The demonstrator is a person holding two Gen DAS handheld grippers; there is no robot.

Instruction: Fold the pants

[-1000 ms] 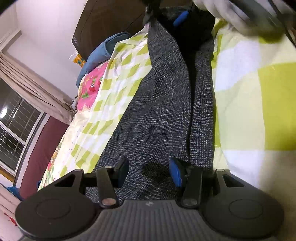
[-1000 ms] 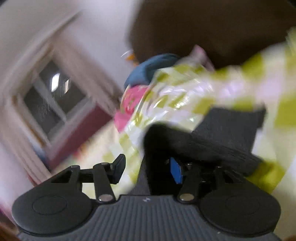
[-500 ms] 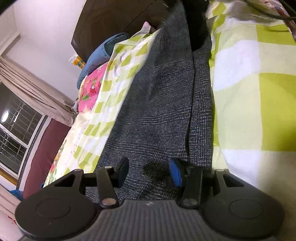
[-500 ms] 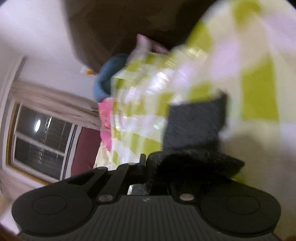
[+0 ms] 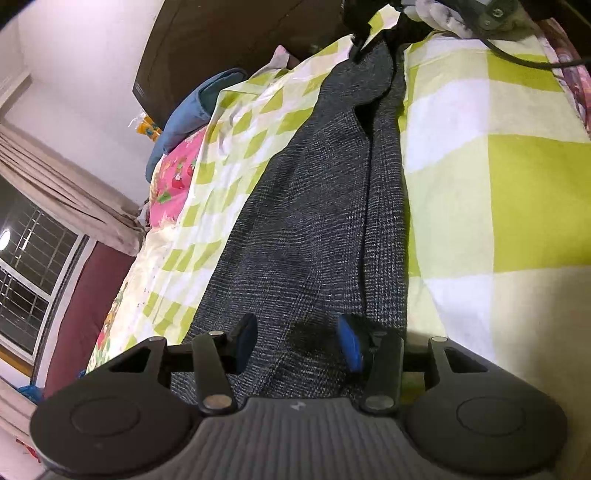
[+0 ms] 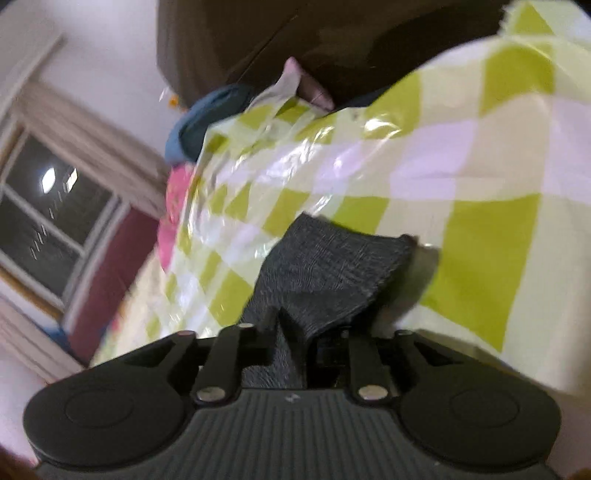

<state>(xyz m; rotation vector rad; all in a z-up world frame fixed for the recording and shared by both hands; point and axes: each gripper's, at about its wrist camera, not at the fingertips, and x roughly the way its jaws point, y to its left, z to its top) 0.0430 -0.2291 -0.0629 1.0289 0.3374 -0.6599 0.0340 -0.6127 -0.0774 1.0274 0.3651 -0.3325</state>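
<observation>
- since the earlier frame the right hand-held gripper (image 6: pixel 291 343) has carried the far end of the pants (image 5: pixel 314 229) along the bed (image 5: pixel 498 206); a second ago the fabric draped over its jaws against a blurred room, now a short flap of it lies flatter on the checked sheet just beyond the jaws.
- the left hand-held gripper (image 5: pixel 297 341) has kept its place at the near end of the pants, jaws half apart and released, the grey cloth lying between and under its pads without being pinched.
- the right hand-held gripper's jaws are opening, with a ridge of the pants fabric between them; the pads look close against it, grasping it.
- beyond the left hand-held gripper the pants stretch away along the bed as a long dark grey strip, one leg laid over the other.
- at the far end of the pants, a gloved hand (image 5: pixel 439 16).
- left of the pants, a pink printed cloth (image 5: pixel 177 181) and a blue pillow (image 5: pixel 192 110); behind them a dark headboard (image 5: pixel 221 44).
</observation>
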